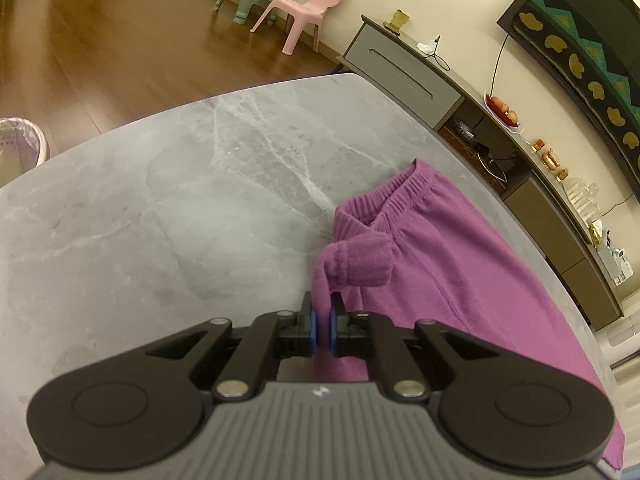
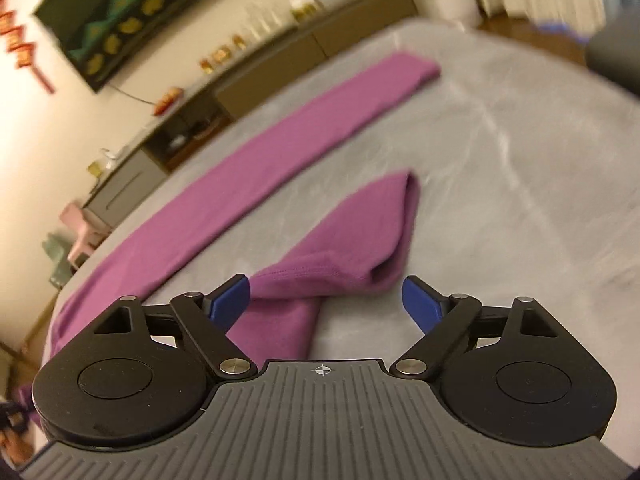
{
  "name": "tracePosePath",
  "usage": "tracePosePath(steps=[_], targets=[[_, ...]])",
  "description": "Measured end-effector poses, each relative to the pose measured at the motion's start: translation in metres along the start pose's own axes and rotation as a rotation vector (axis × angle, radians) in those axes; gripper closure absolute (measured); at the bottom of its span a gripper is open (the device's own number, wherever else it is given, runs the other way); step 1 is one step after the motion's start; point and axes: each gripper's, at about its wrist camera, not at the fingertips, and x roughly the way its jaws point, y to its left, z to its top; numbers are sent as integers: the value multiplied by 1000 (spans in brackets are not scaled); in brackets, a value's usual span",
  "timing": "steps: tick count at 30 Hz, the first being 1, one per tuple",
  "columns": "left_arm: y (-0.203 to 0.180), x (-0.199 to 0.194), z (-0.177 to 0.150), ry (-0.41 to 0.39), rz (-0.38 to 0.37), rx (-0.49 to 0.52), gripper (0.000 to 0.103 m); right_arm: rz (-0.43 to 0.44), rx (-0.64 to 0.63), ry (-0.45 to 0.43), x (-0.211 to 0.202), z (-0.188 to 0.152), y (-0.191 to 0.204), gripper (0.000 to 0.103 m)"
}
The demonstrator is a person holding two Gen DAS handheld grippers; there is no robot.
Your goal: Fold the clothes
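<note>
Purple pants lie on a grey marble table, elastic waistband toward the far edge. My left gripper is shut on a bunched fold of the waistband corner, lifted slightly. In the right wrist view the pants show one leg stretched out long toward the far side and the other leg end folded back near me. My right gripper is open, its blue fingers on either side of that folded leg end, just above it.
The table edge runs close along the pants' right side. A sideboard with fruit and jars stands by the wall. Pink and green small chairs and a lined bin stand on the wood floor.
</note>
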Motion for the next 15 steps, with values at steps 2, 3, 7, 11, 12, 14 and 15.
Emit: tracePosePath(steps=[2, 3, 7, 11, 12, 14, 15], targets=[[-1, 2, -1, 2, 7, 13, 96, -57, 37, 35, 20, 3, 3, 41], [0, 2, -1, 3, 10, 17, 96, -56, 31, 40, 26, 6, 7, 74], [6, 3, 0, 5, 18, 11, 96, 61, -129, -177, -11, 18, 35, 103], [16, 5, 1, 11, 28, -5, 96, 134, -255, -510, -89, 22, 40, 103], [17, 6, 1, 14, 29, -10, 96, 87, -196, -498, -92, 23, 23, 103], [17, 7, 2, 18, 25, -19, 96, -45, 2, -357, -78, 24, -27, 103], [17, 6, 2, 17, 23, -21, 96, -112, 121, -263, -68, 23, -55, 95]])
